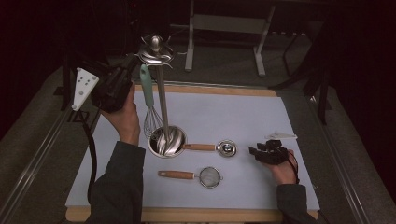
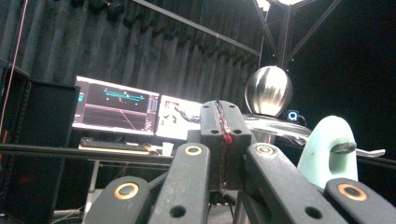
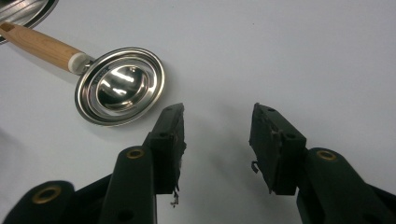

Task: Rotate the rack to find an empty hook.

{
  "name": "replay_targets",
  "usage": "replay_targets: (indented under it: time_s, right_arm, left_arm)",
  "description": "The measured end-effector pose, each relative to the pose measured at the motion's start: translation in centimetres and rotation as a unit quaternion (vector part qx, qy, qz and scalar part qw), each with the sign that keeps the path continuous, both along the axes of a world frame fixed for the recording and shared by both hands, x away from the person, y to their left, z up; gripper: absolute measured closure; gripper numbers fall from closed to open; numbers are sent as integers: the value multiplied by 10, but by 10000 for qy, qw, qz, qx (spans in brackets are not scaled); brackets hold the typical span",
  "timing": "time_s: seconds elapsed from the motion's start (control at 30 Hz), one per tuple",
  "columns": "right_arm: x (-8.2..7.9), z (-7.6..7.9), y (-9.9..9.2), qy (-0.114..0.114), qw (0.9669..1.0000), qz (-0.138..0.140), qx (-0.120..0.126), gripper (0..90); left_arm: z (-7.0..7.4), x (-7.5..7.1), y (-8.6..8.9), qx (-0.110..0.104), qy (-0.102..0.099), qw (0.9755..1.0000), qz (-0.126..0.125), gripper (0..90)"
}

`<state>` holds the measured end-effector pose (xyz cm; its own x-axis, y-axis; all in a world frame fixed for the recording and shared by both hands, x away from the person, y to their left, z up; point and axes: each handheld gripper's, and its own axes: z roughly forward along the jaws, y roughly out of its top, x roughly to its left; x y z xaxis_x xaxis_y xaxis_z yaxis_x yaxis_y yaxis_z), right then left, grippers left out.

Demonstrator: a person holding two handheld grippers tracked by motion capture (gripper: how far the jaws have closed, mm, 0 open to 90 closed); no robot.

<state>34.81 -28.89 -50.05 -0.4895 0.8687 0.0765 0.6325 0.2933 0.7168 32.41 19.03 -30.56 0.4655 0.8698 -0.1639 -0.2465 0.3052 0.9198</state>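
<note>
- Whisk with a mint-green handle and thin steel wire loops (image 1: pixel 148 100): hangs upright from the top ring of the rack, at the far left of the mat, wires just above the rack's base. The handle end has a hole, and a hook passes through it, seen close in the left gripper view (image 2: pixel 329 156); that is why it dangles straight.
- Polished steel utensil rack (image 1: pixel 161 100): slim pole, round knob on top, ring of hooks under it, shallow bowl-shaped base that looks meant to catch drips. Mirror-bright, hard and smooth.
- Left gripper (image 1: pixel 114 84): raised beside the whisk handle near the rack top, jaws pressed together with nothing between them. My guess: it has finished hanging, or is steadying itself close by.
- Small steel ladle with a pale wooden handle (image 1: pixel 219 148): lies flat just right of the base, bowl up, glossy.
- Fine-mesh round strainer with a wooden handle (image 1: pixel 201 176): lies nearer, parallel to the ladle, apparently awaiting a hook.
- Right gripper (image 1: pixel 268 151): rests low at the right, jaws spread and empty, pointing towards the ladle.
- Pale grey mat on a wood-edged table (image 1: pixel 243 112): matte, flat.
</note>
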Motion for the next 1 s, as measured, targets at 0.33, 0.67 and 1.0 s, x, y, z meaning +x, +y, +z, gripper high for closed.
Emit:
replay_targets:
  time_s: [0.33, 0.67, 1.0]
  right_arm:
    - [0, -1, 0, 17, 10000, -2, -1, 547]
    - [0, -2, 0, 30, 10000, -7, -24, 547]
    - [0, -1, -2, 12, 10000, -32, -1, 547]
  left_arm:
    - [2, -6, 7, 124, 87, 9999, -37, 896]
    - [-2, -12, 14, 474, 391, 9980, -175, 893]
    - [-14, -16, 19, 974, 772, 9916, -347, 893]
